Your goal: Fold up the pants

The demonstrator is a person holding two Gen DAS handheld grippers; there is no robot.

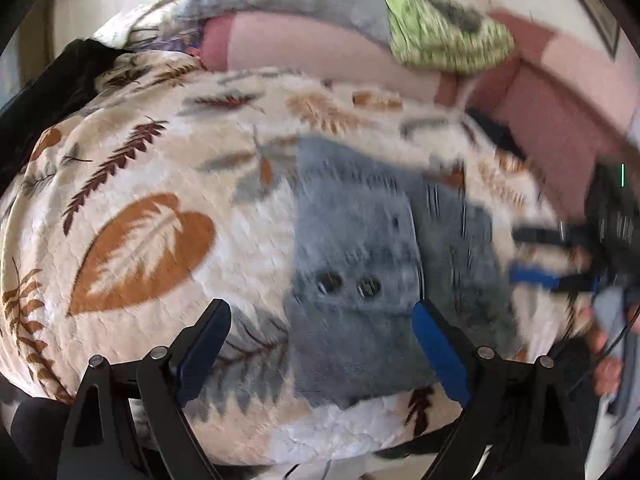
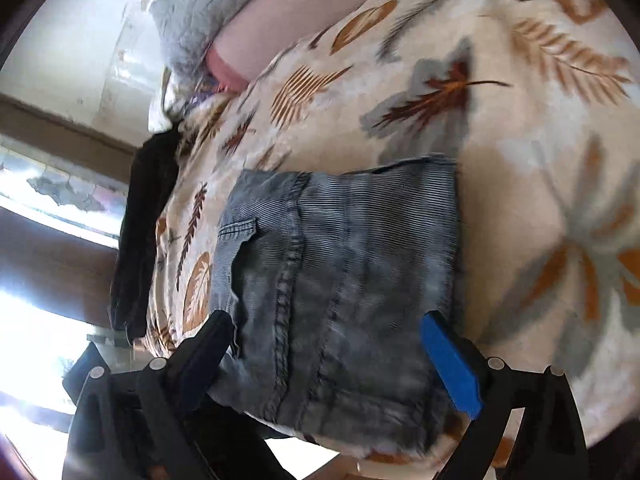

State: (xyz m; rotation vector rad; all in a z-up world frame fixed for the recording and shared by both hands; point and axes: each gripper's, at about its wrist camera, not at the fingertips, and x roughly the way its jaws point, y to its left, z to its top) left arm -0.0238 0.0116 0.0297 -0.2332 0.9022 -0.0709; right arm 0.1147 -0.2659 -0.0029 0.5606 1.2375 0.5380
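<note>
Both the left gripper (image 1: 322, 334) and right gripper (image 2: 326, 346) gaped wide and empty, angled down over the folded jeans (image 2: 340, 272).

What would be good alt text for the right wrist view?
Folded grey-blue denim pants lie on a cream blanket with a leaf print. The right claw hangs open over their near edge, gripping nothing. A dark garment lies at the blanket's left edge.

Folded grey-blue pants (image 2: 340, 280) lie flat on bedspread (image 2: 520, 160).
</note>
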